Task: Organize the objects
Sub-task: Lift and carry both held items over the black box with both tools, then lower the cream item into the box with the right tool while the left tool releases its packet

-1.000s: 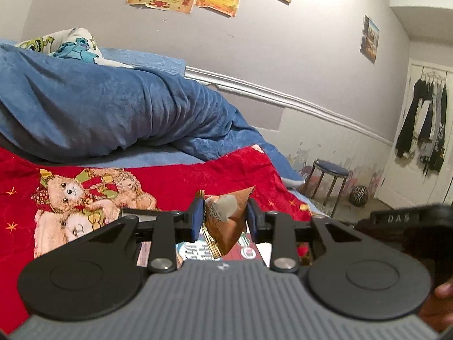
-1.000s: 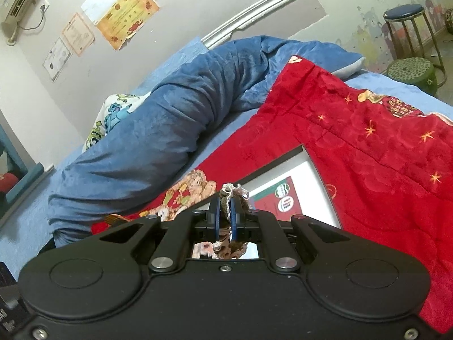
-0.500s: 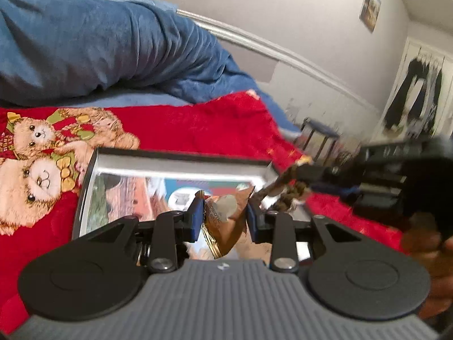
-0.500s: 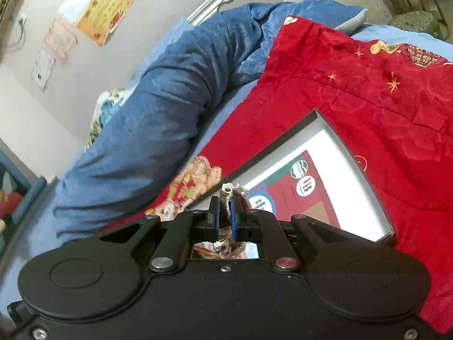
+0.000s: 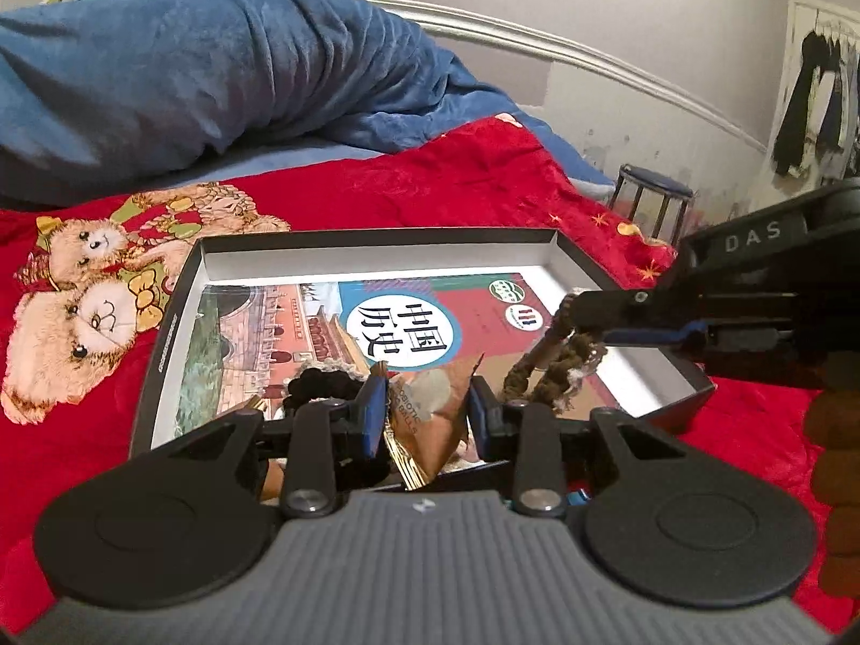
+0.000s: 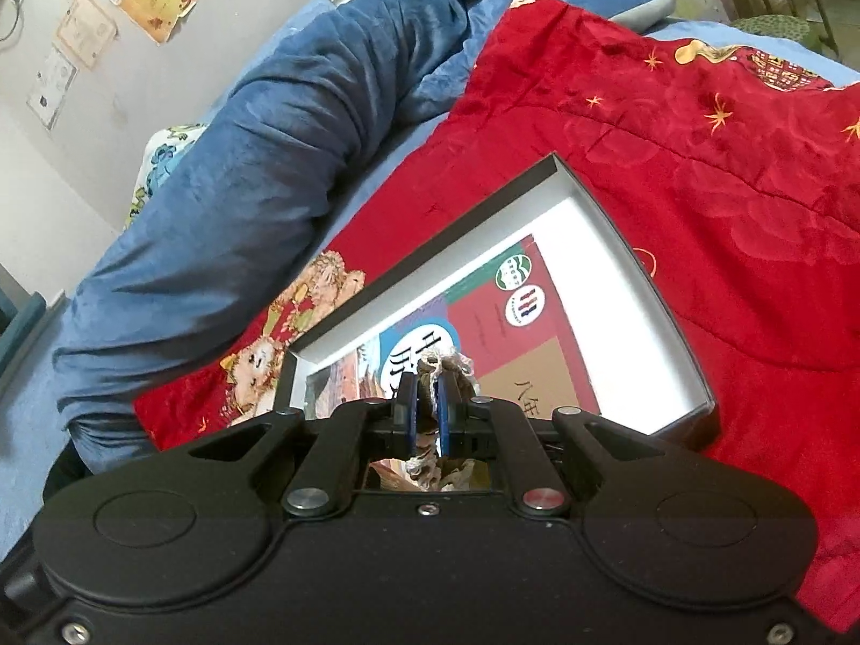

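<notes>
While the shallow black cardboard box (image 5: 166,322) fills mid-frame, an orange foil snack packet (image 5: 430,419) is clamped by the left gripper (image 5: 427,411), and a brown braided cord (image 6: 430,376) is pinched by the right gripper (image 6: 424,408).

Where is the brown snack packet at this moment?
In the left wrist view, the brown snack packet is clamped in the left hand-held gripper, above the near edge of the open box holding a book.

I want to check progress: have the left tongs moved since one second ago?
Yes. The left tongs, shut on the snack packet, came down toward the open box; the packet now sits over the book, not the red blanket.
</notes>
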`<state>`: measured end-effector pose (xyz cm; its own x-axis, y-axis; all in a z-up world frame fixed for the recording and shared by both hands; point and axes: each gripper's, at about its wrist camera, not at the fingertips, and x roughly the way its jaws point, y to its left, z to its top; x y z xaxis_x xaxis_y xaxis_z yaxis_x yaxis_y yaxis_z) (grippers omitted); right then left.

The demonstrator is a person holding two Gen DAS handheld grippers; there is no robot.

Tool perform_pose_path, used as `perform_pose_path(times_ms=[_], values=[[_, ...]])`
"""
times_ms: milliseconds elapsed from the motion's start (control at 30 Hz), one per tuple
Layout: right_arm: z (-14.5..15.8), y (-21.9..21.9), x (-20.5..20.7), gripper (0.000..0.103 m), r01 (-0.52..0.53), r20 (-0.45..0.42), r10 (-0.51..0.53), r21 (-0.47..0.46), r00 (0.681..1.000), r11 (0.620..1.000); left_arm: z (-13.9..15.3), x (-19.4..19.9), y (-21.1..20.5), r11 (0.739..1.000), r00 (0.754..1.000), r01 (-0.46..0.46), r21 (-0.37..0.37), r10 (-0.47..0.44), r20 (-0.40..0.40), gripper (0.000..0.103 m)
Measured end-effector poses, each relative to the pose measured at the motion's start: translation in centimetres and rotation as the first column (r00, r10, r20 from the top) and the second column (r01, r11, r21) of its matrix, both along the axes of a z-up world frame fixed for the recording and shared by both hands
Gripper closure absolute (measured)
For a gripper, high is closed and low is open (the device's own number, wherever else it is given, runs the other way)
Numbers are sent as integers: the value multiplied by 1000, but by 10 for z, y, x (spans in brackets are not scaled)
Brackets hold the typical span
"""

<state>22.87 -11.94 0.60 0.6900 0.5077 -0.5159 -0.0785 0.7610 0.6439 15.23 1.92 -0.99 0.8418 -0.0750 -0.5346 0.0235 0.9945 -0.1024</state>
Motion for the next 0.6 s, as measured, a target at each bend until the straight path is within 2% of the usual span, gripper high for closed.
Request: perform_pose_path(times_ms=[167, 400, 600], values=[[-1, 2, -2, 95, -14, -2, 14, -14, 1000, 1000, 2, -1, -9, 999, 1000, -5, 53, 6, -7, 67], [-3, 5, -6, 95, -40, -2, 39, -36, 999, 999, 2, 0, -6, 1000, 1000, -10, 26, 10, -19, 67], [-5, 5, -8, 95, -41, -11, 41, -46, 999, 998, -1, 1, -8, 999, 1000, -14, 44, 15, -21, 67]])
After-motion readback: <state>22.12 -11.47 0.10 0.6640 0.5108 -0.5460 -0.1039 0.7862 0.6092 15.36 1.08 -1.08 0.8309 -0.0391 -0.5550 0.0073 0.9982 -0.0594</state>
